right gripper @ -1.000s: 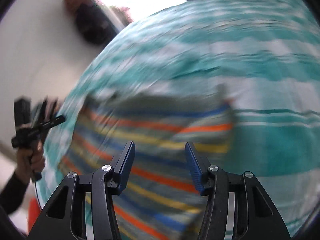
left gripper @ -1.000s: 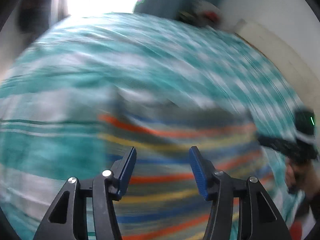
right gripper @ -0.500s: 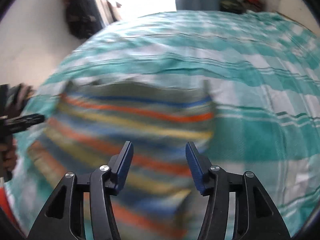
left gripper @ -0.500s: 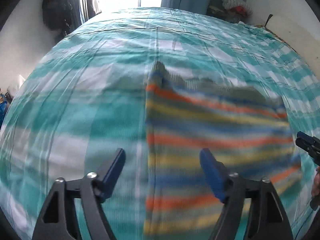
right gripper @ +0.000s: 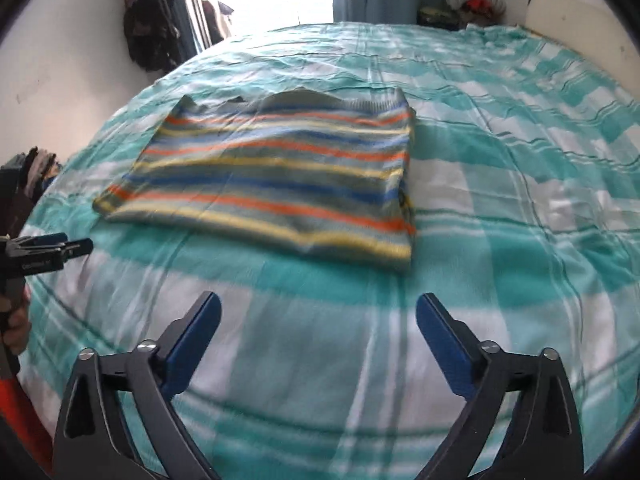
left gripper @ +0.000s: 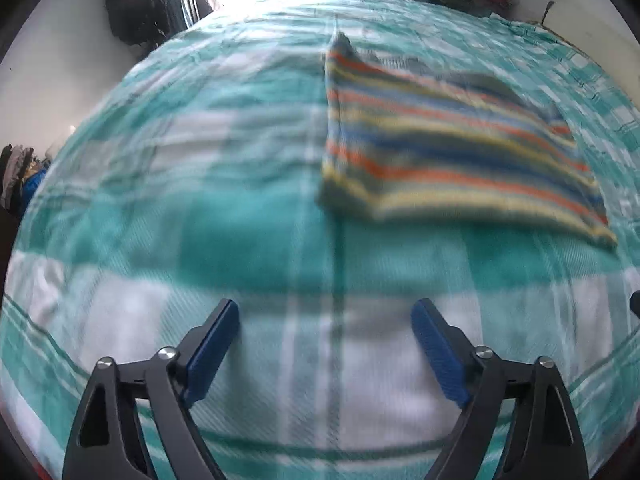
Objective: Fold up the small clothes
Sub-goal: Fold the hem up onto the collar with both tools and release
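Note:
A small striped sweater point(right gripper: 280, 176), with orange, yellow, blue and grey bands, lies folded flat in a rectangle on the bed. It also shows in the left wrist view point(left gripper: 452, 148), up and to the right. My left gripper point(left gripper: 325, 340) is open and empty, held back over the bedspread, well short of the sweater. My right gripper point(right gripper: 318, 332) is open and empty, also back from the sweater's near edge. The left gripper also shows at the left edge of the right wrist view point(right gripper: 60, 250), held in a hand.
The bed is covered by a teal and white checked bedspread point(right gripper: 520, 184). Dark clothes point(right gripper: 150, 36) hang on the wall at the back left beside a bright doorway. A pile of things point(right gripper: 468, 0) sits at the back right corner.
Both grippers have pulled back from the sweater and opened wider. One second ago they were low over the striped fabric; now the sweater lies folded ahead of them.

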{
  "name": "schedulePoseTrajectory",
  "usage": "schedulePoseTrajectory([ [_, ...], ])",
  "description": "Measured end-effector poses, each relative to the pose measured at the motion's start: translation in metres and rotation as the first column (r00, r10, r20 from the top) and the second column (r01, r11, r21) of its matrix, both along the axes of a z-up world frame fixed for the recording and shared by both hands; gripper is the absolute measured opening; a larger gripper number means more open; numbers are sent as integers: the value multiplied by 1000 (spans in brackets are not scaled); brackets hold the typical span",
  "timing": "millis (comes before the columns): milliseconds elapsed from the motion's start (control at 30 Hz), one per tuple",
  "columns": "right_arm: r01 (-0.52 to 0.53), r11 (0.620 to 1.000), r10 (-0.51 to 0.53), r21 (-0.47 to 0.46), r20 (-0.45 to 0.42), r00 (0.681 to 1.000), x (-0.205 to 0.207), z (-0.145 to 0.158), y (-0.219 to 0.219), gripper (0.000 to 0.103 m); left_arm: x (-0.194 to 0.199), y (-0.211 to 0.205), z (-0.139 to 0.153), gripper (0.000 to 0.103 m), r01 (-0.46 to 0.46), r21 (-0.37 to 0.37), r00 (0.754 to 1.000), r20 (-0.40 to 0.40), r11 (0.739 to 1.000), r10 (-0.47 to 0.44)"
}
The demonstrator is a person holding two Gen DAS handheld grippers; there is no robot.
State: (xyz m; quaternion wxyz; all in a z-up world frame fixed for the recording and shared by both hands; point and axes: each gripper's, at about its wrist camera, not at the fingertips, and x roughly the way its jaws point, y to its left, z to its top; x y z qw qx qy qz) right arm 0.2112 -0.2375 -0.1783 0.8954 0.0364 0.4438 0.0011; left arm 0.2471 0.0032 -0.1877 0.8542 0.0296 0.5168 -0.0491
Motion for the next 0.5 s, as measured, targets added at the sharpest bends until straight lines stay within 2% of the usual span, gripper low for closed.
schedulePoseTrajectory([
  [33,11,1000,-11,-7,-30,999,0,-11,2,103,-3,-1,-4,93,-12,2,1000,18,1000,12],
  [100,17,999,-21,-40,-83,996,2,-36,6,103,-10,-3,-9,103,-24,13,999,48,1000,23],
  [200,36,998,-37,-47,-17,999,-7,-46,7,103,-16,-7,-16,103,-17,24,998,65,1000,16],
  [500,44,996,-43,-82,16,999,-4,-54,10,103,-19,-4,-21,103,-15,0,996,84,1000,15],
])
